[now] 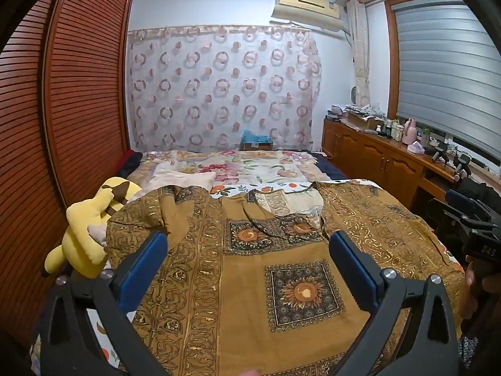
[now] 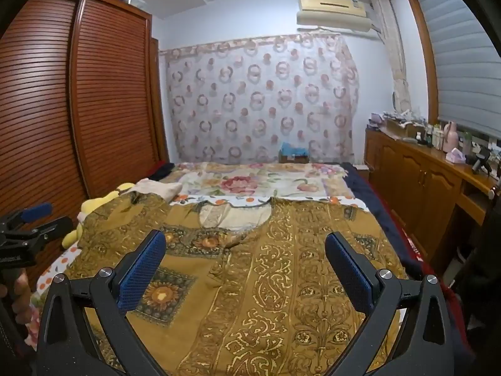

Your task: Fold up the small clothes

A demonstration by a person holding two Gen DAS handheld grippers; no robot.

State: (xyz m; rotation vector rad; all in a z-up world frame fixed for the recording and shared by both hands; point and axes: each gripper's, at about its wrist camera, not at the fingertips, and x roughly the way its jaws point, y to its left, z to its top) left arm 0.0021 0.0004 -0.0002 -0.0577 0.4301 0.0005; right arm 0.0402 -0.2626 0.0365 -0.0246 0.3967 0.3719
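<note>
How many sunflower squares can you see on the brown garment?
3: one large sunflower square near the hem, two smaller ones under the neckline on the brown garment. Folds may hide more.

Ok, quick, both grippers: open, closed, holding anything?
Left gripper: open, holding nothing, above the garment.
Right gripper: open, holding nothing.

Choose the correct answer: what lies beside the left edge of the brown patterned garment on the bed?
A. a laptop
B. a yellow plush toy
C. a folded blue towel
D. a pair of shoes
B: a yellow plush toy lies against the left edge of the brown patterned garment, next to the wooden wardrobe; no shoes, towel or laptop are there.
</note>
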